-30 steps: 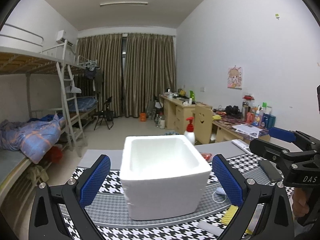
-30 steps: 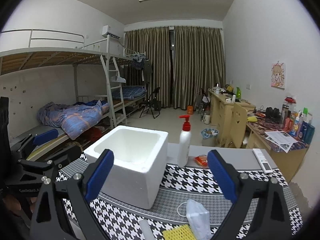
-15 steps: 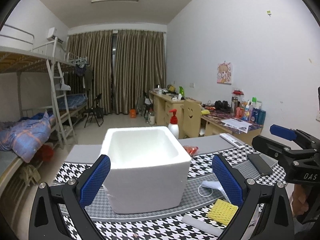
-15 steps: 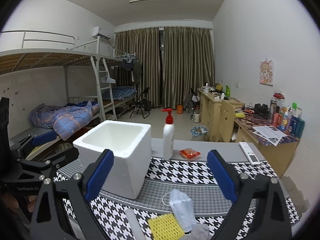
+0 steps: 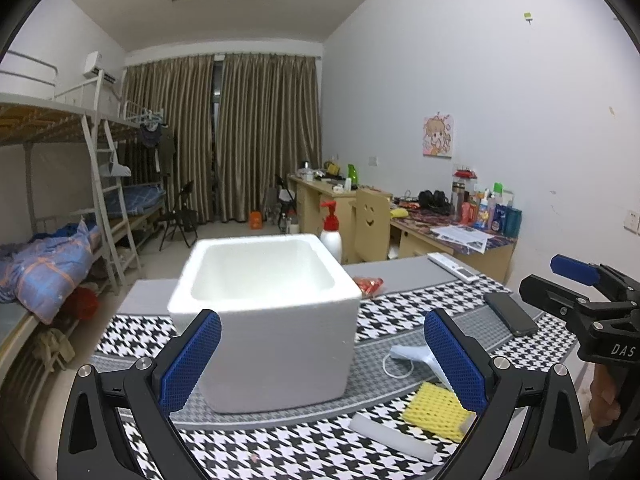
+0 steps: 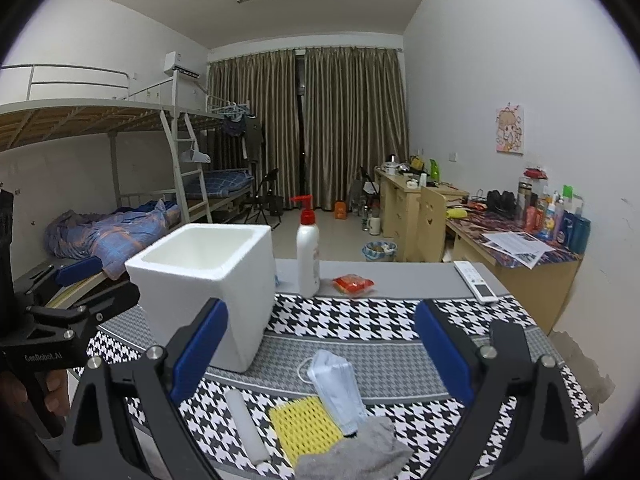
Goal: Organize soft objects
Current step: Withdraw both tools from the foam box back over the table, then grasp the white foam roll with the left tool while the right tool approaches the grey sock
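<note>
a: how far along are we with the soft things?

b: by my reading, nothing is sorted yet. the white square foam box (image 6: 208, 280) stands on the houndstooth cloth-covered table (image 6: 400, 320), and the part of its inside i can see looks bare; its floor is hidden from the right wrist view.

a: and the soft things themselves?

b: all out on the cloth, near the front edge. a pale blue folded face mask (image 6: 336, 384) lies partly over a yellow mesh sponge (image 6: 304, 428), a crumpled grey rag (image 6: 360, 452) touches both, and a white foam stick (image 6: 246, 424) lies just beside the sponge.

a: claws?

b: my left gripper (image 5: 320, 356) is spread wide and carries nothing, aimed at the box. my right gripper (image 6: 320, 348) is also released, empty, hanging above the pile.

a: other containers?

b: a white pump bottle with a red top (image 6: 308, 252) stands behind the box; i can't tell its fill. i judge every item is left to go.
</note>
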Demonstrator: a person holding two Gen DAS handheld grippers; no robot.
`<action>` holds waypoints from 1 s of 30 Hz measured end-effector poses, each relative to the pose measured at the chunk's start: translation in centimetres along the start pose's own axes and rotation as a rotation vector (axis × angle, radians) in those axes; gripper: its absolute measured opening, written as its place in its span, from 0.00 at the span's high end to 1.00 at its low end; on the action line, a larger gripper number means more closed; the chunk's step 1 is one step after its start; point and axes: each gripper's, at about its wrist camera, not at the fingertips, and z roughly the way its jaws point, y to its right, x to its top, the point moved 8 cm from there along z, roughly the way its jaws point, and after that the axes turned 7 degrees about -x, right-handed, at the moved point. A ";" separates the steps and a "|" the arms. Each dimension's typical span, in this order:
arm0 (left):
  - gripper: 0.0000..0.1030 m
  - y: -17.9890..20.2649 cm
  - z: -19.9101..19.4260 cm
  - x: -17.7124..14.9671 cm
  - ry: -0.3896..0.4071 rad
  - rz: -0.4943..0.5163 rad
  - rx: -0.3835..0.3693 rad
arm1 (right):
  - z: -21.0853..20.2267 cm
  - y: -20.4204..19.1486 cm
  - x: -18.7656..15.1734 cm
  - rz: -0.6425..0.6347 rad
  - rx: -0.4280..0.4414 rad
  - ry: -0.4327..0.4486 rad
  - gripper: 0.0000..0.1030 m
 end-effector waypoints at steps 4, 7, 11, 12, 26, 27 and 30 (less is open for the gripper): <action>0.01 1.0 0.7 -1.1 -0.027 0.009 -0.017 | 0.2 0.6 -1.0 0.021 0.002 -0.025 0.06; 0.01 1.6 1.1 -1.8 -0.045 0.020 -0.026 | 0.4 0.8 -1.8 0.025 -0.003 -0.040 0.06; 0.01 1.9 1.6 -2.5 -0.066 0.016 -0.036 | 0.5 1.0 -2.8 0.030 -0.017 -0.058 0.06; 0.01 2.0 1.8 -2.7 -0.072 0.017 -0.035 | 0.5 1.1 -3.0 0.031 -0.021 -0.063 0.06; 0.01 2.2 3.9 -6.2 -0.168 -0.001 -0.037 | 0.9 2.0 -6.0 0.058 -0.045 -0.130 0.06; 0.01 2.2 4.0 -6.4 -0.173 -0.002 -0.035 | 0.9 2.0 -6.2 0.055 -0.048 -0.133 0.06; 0.01 2.1 4.4 -6.9 -0.193 -0.012 -0.029 | 1.0 2.1 -6.6 0.047 -0.054 -0.141 0.06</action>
